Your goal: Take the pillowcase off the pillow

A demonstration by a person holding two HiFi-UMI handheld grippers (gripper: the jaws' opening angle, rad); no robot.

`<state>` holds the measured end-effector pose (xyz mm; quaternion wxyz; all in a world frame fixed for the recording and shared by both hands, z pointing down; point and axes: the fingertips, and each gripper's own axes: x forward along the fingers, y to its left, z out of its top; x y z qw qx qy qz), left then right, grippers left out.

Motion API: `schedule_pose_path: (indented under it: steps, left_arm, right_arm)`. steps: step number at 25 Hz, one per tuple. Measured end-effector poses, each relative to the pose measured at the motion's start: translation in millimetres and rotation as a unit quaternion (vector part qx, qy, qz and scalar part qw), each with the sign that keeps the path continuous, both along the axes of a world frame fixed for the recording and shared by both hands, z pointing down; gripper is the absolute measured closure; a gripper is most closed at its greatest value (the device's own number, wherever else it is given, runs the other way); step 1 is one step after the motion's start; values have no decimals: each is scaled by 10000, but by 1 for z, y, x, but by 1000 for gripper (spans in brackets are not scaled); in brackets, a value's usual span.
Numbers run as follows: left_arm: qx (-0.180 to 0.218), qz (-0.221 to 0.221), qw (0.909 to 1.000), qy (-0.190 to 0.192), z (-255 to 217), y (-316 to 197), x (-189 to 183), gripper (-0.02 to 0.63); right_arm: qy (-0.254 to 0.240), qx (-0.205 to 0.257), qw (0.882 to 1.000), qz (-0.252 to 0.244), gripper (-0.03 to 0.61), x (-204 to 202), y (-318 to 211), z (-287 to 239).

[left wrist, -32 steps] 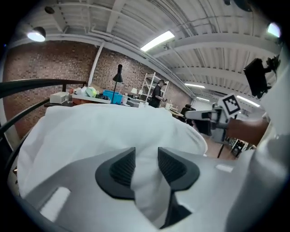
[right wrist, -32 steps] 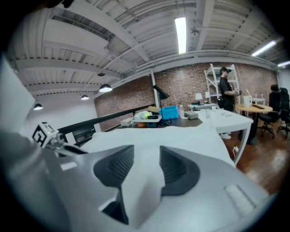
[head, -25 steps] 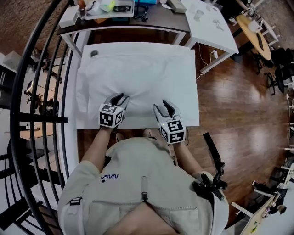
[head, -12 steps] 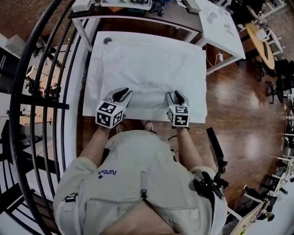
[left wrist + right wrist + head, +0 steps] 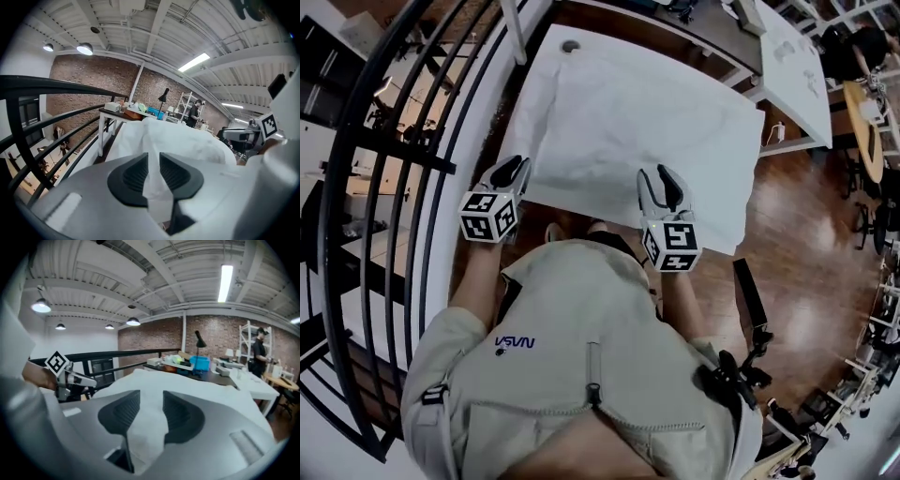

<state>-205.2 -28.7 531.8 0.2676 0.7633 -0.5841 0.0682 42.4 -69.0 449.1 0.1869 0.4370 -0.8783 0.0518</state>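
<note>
Pillowcase (image 5: 637,122) is being stretched across frame centre & upper right, just above both grippers; long axis prob. running left-right, near edge pointing at the person. Its cloth is being pinched by left gripper (image 5: 516,167) & right gripper (image 5: 662,178), jaws having just been closing; neither nearer.

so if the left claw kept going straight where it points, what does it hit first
The pillowcase: the left claw, whose jaws have just been closing, pinches its edge, and the rest of it bulges straight ahead, probably before anything else.
</note>
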Motion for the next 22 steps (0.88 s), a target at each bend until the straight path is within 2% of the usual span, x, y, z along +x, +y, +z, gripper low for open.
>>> schedule_pose_path:
  steps: [4, 9, 17, 20, 22]
  left_arm:
    - [-160, -172, 9994, -238, 8, 3, 2, 534]
    - [-287, -175, 9984, -458, 11, -3, 20, 530]
    - [-199, -361, 9977, -536, 11, -7, 4, 516]
    - [-227, -125, 9988, -424, 16, -17, -3, 479]
    - [-287, 239, 9988, -315, 18, -23, -2, 415]
  right_arm:
    - [-76, -88, 9924, -1224, 426, -66, 9, 3]
    - [-54, -347, 9758, -2158, 426, -103, 17, 17]
    - [119, -468, 9619, -2689, 426, -138, 27, 28]
    - [299, -526, 9594, -2755, 423, -149, 32, 32]
    - [415, -640, 9592, -2724, 419, -158, 34, 38]
